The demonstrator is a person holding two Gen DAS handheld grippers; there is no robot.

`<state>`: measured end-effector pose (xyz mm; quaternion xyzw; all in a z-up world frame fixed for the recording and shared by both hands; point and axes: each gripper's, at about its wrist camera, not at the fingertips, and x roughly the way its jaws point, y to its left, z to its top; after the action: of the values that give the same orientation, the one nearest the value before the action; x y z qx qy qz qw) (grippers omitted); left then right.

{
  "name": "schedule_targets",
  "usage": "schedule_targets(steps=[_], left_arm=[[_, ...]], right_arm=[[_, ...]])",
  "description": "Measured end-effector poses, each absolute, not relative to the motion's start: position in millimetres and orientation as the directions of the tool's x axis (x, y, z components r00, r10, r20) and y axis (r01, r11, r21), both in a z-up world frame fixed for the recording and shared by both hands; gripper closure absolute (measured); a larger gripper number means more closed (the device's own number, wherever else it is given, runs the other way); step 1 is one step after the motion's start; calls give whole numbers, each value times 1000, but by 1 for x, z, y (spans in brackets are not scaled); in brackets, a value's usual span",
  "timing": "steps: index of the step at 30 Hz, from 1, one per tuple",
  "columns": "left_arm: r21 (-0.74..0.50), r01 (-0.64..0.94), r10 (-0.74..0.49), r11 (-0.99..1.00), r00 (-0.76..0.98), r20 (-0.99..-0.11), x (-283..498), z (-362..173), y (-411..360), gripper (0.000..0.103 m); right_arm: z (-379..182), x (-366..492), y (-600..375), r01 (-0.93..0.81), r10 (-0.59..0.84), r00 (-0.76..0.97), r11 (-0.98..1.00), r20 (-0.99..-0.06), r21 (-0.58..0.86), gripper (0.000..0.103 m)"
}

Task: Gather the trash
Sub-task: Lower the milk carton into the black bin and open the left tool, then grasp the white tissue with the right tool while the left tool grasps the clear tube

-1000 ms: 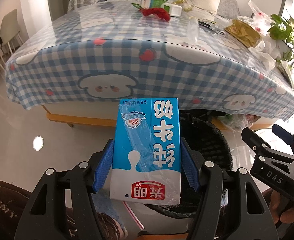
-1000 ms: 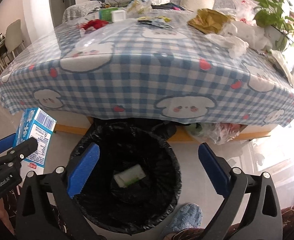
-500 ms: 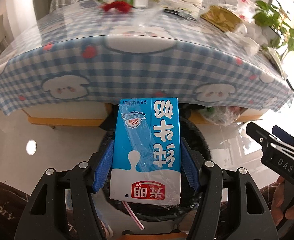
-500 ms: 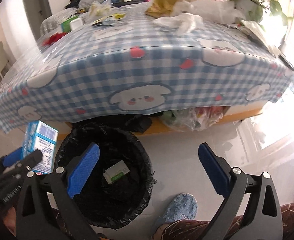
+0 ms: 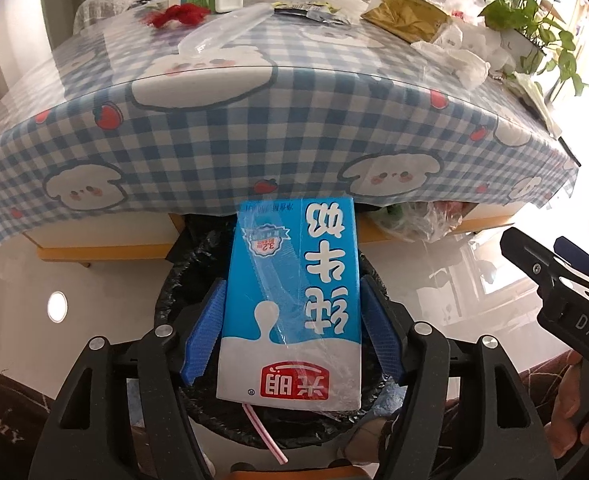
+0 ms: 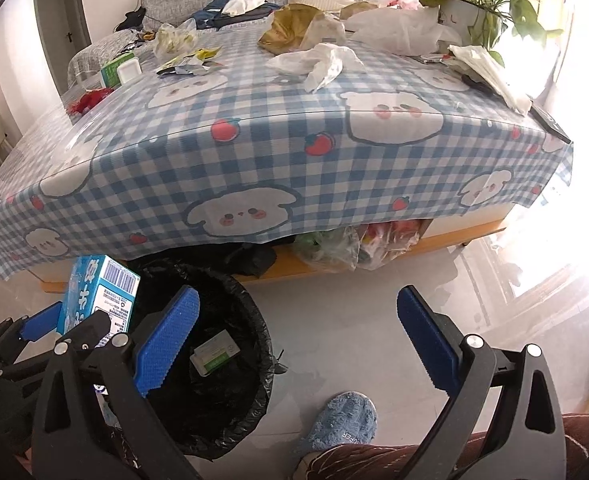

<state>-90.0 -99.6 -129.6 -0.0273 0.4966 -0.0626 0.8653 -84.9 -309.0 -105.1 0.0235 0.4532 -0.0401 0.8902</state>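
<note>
A worktop [image 6: 278, 168] under a blue checked cloth with puppy and strawberry prints fills the far half of both views, strewn with crumpled white tissue [image 6: 318, 62], a tan paper bag [image 5: 406, 20], a red scrap [image 5: 176, 14] and a potted plant [image 6: 470, 4]. On the floor just in front of it stands a bin [image 6: 230, 396] lined with a black bag, with a small white-and-green packet [image 6: 214, 356] lying inside. The blue-and-white milk carton [image 5: 294, 300] hangs directly above the bin's mouth, between the fingers of the left gripper [image 5: 292, 332], whose jaws are opening; the blue pads sit at the carton's sides with a slight gap showing. A pink straw [image 5: 264, 432] sticks out beneath the carton. The right gripper [image 6: 294, 336] has its fingers spread wide over bare floor, holding nothing.
</note>
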Motion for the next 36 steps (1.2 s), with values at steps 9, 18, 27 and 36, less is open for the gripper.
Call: schedule_targets(steps=[9, 18, 27, 36], left_arm=[[-85, 67, -108, 994, 524, -845, -92, -122, -92, 11], [-91, 49, -104, 995, 546, -831, -95, -109, -75, 6], [-109, 61, -125, 992, 563, -817, -94, -89, -64, 6], [-118, 73, -138, 990, 584, -800, -84, -69, -64, 6]], right_arm=[[-103, -86, -305, 79, -41, 592, 997, -805, 7, 8], [-94, -86, -301, 66, -28, 612, 998, -790, 15, 8], [-75, -85, -299, 36, 0, 658, 999, -753, 32, 8], [-50, -76, -308, 37, 4, 711, 998, -703, 42, 8]])
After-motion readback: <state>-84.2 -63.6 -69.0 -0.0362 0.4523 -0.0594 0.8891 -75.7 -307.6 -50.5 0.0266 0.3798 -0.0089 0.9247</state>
